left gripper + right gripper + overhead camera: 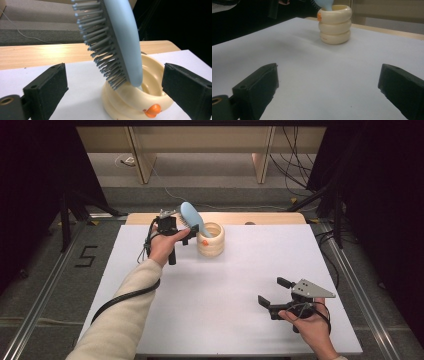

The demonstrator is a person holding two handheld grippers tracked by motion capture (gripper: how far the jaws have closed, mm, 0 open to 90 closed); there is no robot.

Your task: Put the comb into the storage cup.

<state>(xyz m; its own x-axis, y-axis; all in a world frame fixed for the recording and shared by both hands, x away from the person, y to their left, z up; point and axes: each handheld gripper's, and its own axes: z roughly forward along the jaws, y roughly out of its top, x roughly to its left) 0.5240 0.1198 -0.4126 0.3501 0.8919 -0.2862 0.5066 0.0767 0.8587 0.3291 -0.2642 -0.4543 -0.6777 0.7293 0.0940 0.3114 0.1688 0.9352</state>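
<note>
- A light blue hairbrush point(189, 215) is seen standing handle-down in a cream ribbed cup point(210, 240), at about 12 o'clock on the white board point(225, 285) in the high view, slightly left of centre.
- The brush is tilted: its head leans up and away toward 11 o'clock from the cup's mouth, with the grey bristles point(100, 37) turned toward the left gripper.
- In the left gripper view the brush point(125, 37) is seen rising out of the cup point(130, 100); its lower end is rested inside the cup's rim.
- A small orange knob point(153, 110) is carried on the cup's outer wall, near the rim.
- The left gripper point(182, 227) is held just beside the cup, at its 9 o'clock in the high view. Its jaws are released and spread wide, one on each side of the brush; neither pad is pressed on the brush or the cup.
- The left hand point(162, 245) is wrapped round the gripper's body, with a cream sleeve point(125, 315) running down to 7 o'clock.
- The right gripper point(275, 292) is held low over the board at about 4 o'clock, well apart from the cup. Its jaws are released and stand wide, with nothing between them but bare board.
- From the right gripper view the cup point(335, 25) is seen far off at 12 o'clock, made up of three stacked rings, with the blue handle end point(324, 4) dipped into its mouth.
- A wooden table edge point(270, 218) is shown behind the board at 12 o'clock.
</note>
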